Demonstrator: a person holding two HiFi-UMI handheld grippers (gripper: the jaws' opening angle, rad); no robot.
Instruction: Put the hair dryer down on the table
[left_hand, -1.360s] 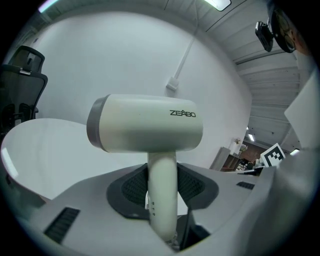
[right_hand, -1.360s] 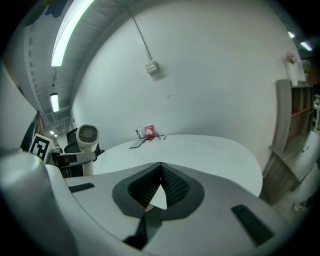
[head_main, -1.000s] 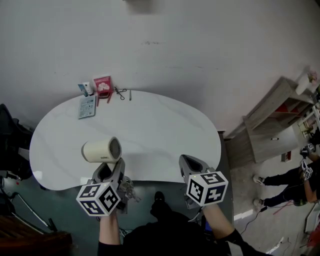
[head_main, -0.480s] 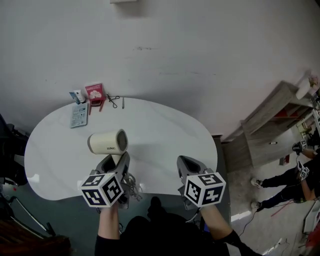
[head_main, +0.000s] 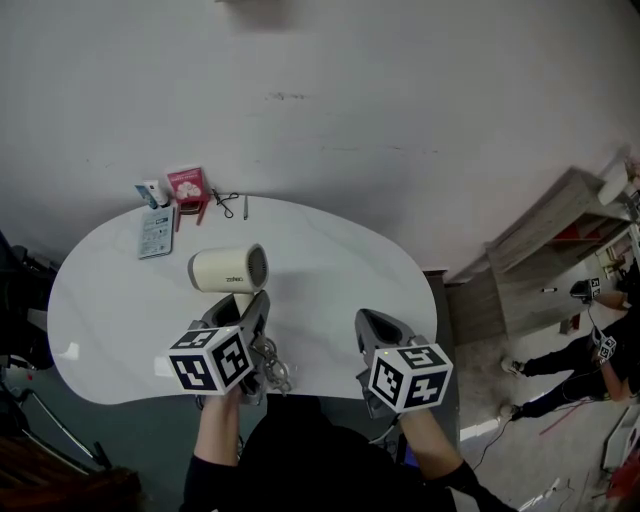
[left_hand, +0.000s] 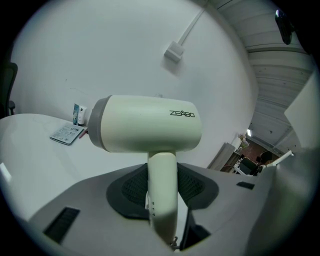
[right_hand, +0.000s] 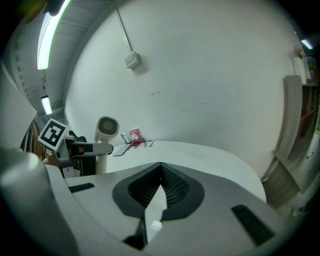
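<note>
Over the left-centre part of the white table (head_main: 340, 262) in the head view, the hair dryer (head_main: 228, 270) stands upright in the left gripper (head_main: 245, 308). Its jaws clamp the handle from both sides. In the left gripper view the cream barrel lies level across the middle of the frame, and the handle drops straight down between the dark pads, which press against it. From the right gripper view the dryer shows at the left of the frame, grille toward the camera. It sits raised above the tabletop, touching nothing but the jaws.

The right gripper (head_main: 377, 322) hangs at the table's near edge, lower centre of the head view, with its jaws together and nothing between them.

A pink packet (head_main: 186, 183) and a leaflet (head_main: 156, 231) lie at the table's upper left, apart from the dryer.

As I judge it, the carrying is done but the placing is not. The dryer is over bare table, not yet lowered onto it. What remains is to bring it down, probably onto its side, then open the jaws and draw back.
</note>
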